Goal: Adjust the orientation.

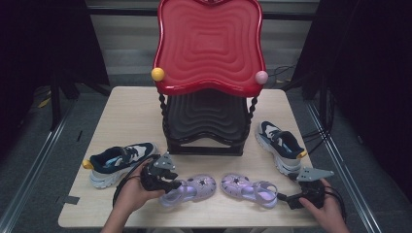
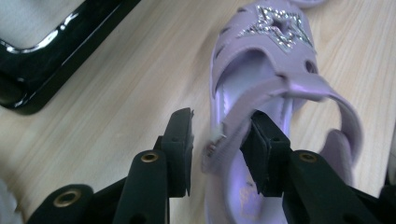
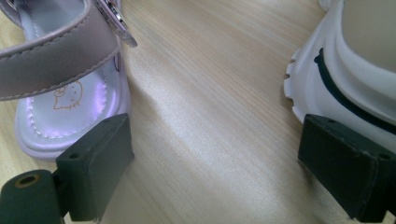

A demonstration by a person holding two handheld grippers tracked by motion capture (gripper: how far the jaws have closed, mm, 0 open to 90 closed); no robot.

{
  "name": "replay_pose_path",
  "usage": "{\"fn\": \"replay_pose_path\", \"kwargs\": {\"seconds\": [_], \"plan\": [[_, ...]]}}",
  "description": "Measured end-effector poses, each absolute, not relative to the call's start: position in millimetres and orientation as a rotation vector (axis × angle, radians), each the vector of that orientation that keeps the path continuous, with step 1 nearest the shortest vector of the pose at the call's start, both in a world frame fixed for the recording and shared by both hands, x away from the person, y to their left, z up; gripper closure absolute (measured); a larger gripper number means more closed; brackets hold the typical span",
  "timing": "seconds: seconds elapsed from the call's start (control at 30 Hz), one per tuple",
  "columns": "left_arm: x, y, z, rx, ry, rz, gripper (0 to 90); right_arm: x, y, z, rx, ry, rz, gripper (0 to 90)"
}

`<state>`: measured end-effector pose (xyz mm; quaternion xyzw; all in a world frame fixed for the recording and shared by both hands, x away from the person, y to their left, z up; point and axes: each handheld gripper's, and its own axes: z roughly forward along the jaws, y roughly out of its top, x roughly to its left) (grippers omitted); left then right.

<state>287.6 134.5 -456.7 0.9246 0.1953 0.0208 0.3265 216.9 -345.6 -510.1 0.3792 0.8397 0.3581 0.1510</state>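
Note:
Two purple star-decorated sandals lie near the table's front edge. The left sandal points its toe to the right. My left gripper straddles its heel-side strap: one jaw sits inside the shoe against the strap, while the other stands outside with a small gap, so it is open. My right gripper rests on the table, wide open, with bare wood between its jaws. It lies between the heel of the right sandal and a sneaker's white sole.
A two-tier rack stands mid-table, with a red top tray and a black lower tray; its black base is close by. One navy-and-white sneaker lies at the left, another at the right. Cables trail off the right edge.

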Motion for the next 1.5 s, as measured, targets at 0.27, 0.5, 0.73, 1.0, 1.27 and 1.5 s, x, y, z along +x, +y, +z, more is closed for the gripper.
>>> {"fn": "replay_pose_path", "kwargs": {"seconds": [0.27, 0.5, 0.73, 1.0, 1.27, 1.5], "plan": [[287.0, 128.6, -464.1, 2.412, 0.513, 0.059, 69.6, 217.0, -345.6, -510.1, 1.089, 2.411, 1.029, 8.9], [283.7, 131.4, -465.9, 2.378, 0.540, 0.081, 74.4, 216.9, -345.6, -510.1, 1.089, 2.411, 1.028, 8.9], [278.9, 136.3, -466.0, 2.344, 0.593, 0.094, 75.5, 216.9, -345.6, -510.0, 1.089, 2.411, 1.028, 8.9], [277.0, 141.6, -466.1, 2.280, 0.681, 0.153, 75.8, 216.8, -345.6, -510.1, 1.089, 2.411, 1.028, 8.9], [277.6, 144.5, -466.7, 2.221, 0.745, 0.184, 76.5, 216.8, -345.6, -510.1, 1.089, 2.410, 1.028, 8.9], [275.9, 141.8, -474.2, 2.159, 0.783, 0.211, 76.3, 216.8, -345.6, -510.0, 1.090, 2.410, 1.027, 8.9]]}}
